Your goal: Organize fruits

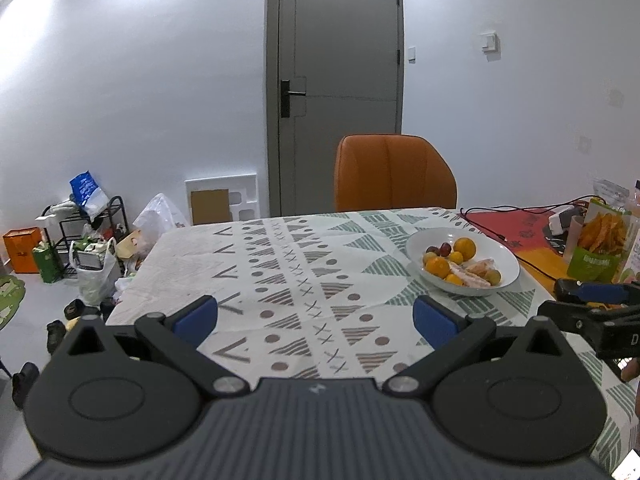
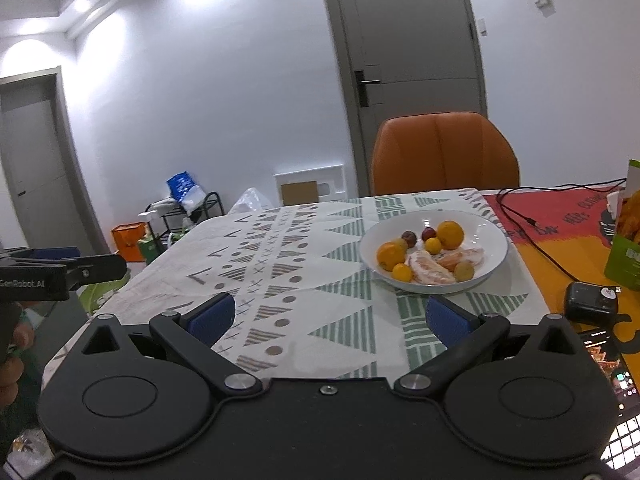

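Glossy white bowl (image 2: 496,240), probably ceramic, on a matt printed cloth tablecloth (image 2: 304,264).

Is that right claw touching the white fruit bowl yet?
Apart. The right wrist view shows patterned tablecloth between the open right claw and the bowl.

Left gripper (image 1: 316,316), jaws wide apart, above patterned tablecloth (image 1: 280,272); white bowl (image 1: 502,256) of fruit (image 1: 464,249) ahead right.
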Demonstrator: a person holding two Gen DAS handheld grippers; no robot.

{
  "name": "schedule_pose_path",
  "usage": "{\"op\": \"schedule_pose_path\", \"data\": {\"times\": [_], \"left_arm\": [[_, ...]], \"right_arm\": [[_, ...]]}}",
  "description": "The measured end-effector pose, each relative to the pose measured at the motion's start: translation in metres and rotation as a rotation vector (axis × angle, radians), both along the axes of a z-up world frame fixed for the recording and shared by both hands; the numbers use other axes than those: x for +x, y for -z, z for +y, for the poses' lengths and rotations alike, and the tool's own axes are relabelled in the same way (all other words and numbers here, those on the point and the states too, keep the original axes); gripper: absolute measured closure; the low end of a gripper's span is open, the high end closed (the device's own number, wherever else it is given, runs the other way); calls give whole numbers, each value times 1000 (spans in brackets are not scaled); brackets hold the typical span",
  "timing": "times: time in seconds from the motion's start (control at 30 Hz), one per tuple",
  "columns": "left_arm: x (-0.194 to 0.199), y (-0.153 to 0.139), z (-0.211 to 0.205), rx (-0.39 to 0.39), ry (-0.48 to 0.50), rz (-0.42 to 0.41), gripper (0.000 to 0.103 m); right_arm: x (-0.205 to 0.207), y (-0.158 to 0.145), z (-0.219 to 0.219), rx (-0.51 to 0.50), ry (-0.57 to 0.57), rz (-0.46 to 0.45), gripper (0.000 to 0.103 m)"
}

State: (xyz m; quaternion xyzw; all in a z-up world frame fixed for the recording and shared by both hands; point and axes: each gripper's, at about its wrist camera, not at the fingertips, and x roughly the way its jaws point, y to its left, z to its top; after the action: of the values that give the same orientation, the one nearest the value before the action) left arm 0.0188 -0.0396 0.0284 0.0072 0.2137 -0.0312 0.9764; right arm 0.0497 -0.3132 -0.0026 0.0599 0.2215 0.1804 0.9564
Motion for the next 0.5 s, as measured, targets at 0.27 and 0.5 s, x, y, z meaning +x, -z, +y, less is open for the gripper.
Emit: {"op": "schedule_pose_path", "data": {"times": [0.27,0.5], "left_arm": [[-23,4,14,-8,-28,7,0],[-38,8,19,1,-35,12,0]], "right_arm": [[-18,-3,5,-1,-23,-8,0],[-29,-1,9,-18,-28,-3,0]]}}
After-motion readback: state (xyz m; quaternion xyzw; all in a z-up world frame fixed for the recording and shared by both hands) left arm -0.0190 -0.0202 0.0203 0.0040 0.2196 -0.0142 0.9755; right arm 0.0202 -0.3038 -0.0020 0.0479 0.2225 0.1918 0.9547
